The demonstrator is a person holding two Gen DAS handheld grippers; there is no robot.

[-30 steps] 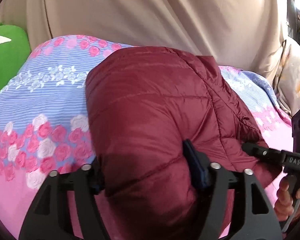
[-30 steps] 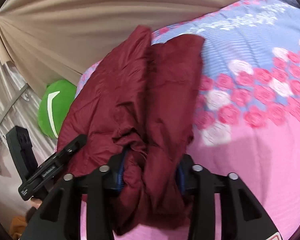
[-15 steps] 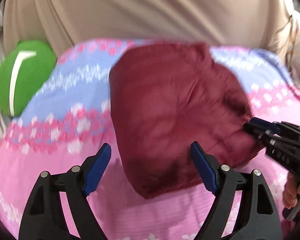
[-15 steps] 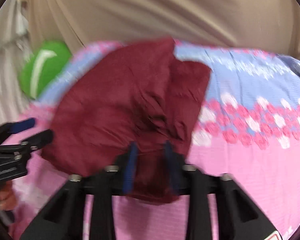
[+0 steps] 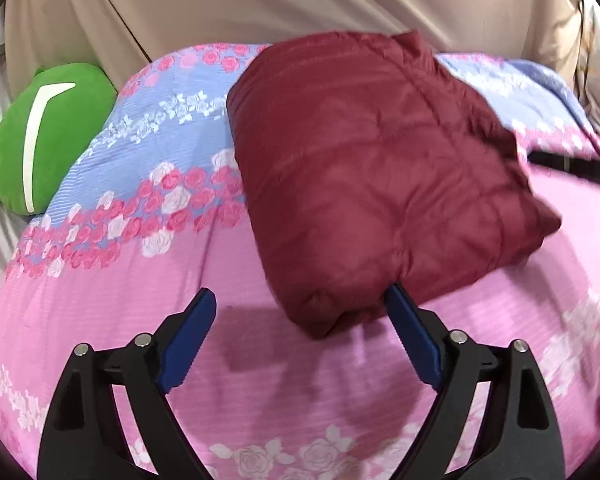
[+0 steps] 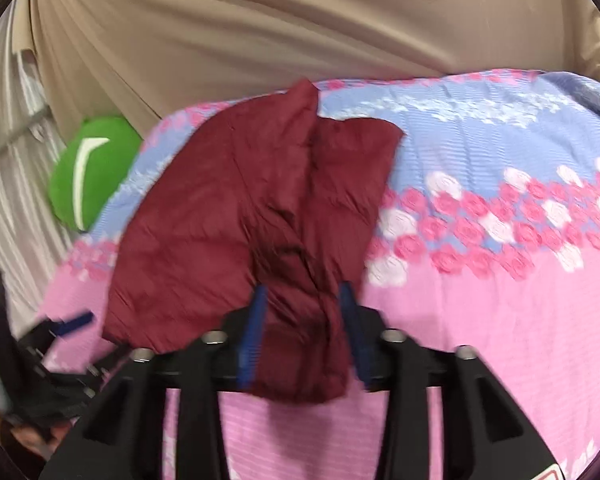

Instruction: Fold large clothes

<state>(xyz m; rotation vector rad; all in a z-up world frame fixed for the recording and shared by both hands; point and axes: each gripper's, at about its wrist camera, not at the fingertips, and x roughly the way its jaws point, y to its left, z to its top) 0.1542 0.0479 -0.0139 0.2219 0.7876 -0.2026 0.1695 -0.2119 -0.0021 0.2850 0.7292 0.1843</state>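
Note:
A folded dark red quilted jacket (image 5: 372,168) lies on the pink and blue floral bedspread (image 5: 140,280). My left gripper (image 5: 300,340) is open and empty, just in front of the jacket's near corner. In the right wrist view my right gripper (image 6: 302,320) is shut on a bunched near edge of the jacket (image 6: 260,216). The right gripper also shows at the right edge of the left wrist view (image 5: 572,168), and the left gripper shows blurred at the lower left of the right wrist view (image 6: 56,344).
A green cushion (image 5: 40,136) with a white mark lies at the bed's left side by the wall. A beige curtain (image 5: 260,0) hangs behind the bed. Pale striped fabric (image 6: 16,168) hangs at the left.
My left gripper has let go of the jacket, opened and drawn back. The jacket has settled onto the bed. My right gripper stays shut on the jacket's edge.

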